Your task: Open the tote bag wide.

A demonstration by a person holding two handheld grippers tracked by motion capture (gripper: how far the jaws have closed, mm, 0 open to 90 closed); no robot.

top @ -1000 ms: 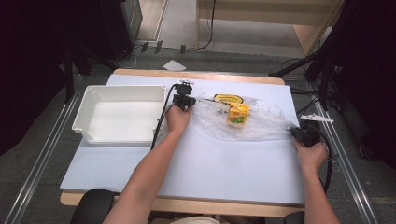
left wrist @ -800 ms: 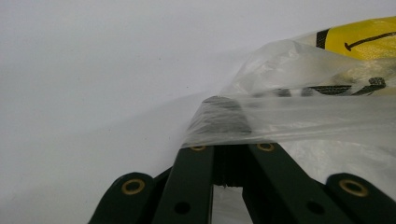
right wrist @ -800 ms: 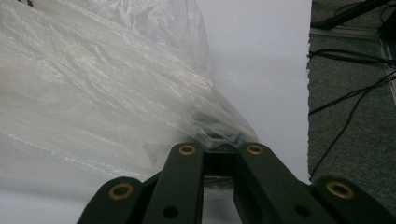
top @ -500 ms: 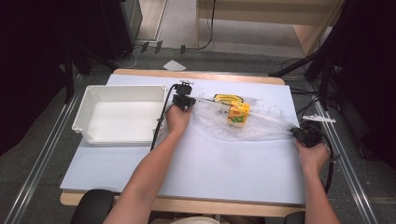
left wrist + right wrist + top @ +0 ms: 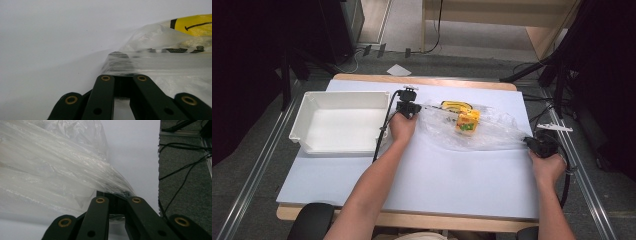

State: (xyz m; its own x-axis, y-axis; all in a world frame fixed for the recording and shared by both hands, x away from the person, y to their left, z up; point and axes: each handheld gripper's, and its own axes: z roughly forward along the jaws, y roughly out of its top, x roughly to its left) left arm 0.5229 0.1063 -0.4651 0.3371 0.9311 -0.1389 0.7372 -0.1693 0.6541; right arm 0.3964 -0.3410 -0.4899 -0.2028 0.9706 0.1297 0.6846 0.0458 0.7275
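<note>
We have both grippers, left gripper (image 5: 408, 106) and right gripper (image 5: 539, 145), clamped on the plastic bag (image 5: 492, 131); lift evenly so 2 packets stay inside.

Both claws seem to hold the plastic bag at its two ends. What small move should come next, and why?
Probably lift the right claw slightly. Both claws pinch the clear bag, the left claw at its end near the white bin. The yellow packets sit nearer that end, so raising the right end may slide them toward the bin.
</note>
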